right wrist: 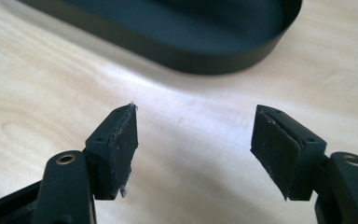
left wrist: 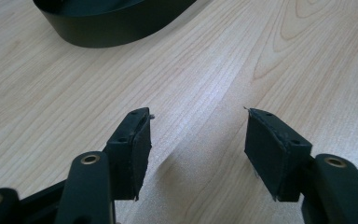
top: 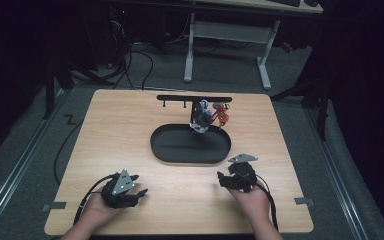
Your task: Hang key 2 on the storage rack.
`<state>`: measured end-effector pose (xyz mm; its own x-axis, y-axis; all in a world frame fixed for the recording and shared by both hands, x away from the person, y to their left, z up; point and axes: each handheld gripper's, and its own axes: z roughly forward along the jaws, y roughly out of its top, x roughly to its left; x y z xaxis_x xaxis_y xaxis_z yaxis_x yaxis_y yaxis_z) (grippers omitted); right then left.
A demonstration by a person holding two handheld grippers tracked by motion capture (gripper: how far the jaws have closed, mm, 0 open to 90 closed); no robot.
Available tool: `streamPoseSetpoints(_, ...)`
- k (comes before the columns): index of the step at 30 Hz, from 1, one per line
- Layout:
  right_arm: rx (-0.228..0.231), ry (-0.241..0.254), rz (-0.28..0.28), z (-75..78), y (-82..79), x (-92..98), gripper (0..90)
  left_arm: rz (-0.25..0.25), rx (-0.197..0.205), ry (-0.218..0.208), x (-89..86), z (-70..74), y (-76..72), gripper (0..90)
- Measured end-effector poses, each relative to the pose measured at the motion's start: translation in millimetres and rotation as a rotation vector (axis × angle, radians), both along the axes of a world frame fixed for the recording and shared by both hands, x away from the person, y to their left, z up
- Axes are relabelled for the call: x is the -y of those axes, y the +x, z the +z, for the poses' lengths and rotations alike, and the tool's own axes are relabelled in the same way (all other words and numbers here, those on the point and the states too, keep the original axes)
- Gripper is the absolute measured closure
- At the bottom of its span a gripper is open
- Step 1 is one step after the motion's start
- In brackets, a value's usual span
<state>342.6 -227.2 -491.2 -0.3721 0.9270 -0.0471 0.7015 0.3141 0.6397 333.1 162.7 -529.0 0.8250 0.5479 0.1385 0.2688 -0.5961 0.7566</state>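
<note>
Both sets of jaws gape empty; the key bunch [top: 207, 116] hangs on the black rack [top: 194, 98] just behind the oval tray [top: 190, 159], whose long axis runs crosswise, nearer the right gripper [top: 223, 178] than the left gripper [top: 139, 186].

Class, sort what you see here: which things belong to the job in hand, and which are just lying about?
In the job: left gripper, right gripper, both open and empty; black oval tray; hook rack with hanging keyrings.

Lying about: white desk frame, floor cables.
</note>
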Motion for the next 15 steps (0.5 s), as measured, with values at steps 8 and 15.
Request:
streamPoseSetpoints(8, 0.152, 0.069, -0.016, -31.3, -47.9, 9.8, 30.8, 0.002, -0.011, -0.019, -0.3, -0.4, -0.6, 41.1)
streamPoseSetpoints(15, 0.190, 0.178, -0.048, -27.7, -57.3, 29.6, 28.6, 0.002, -0.011, -0.062, 2.5, 1.9, -1.5, 41.6)
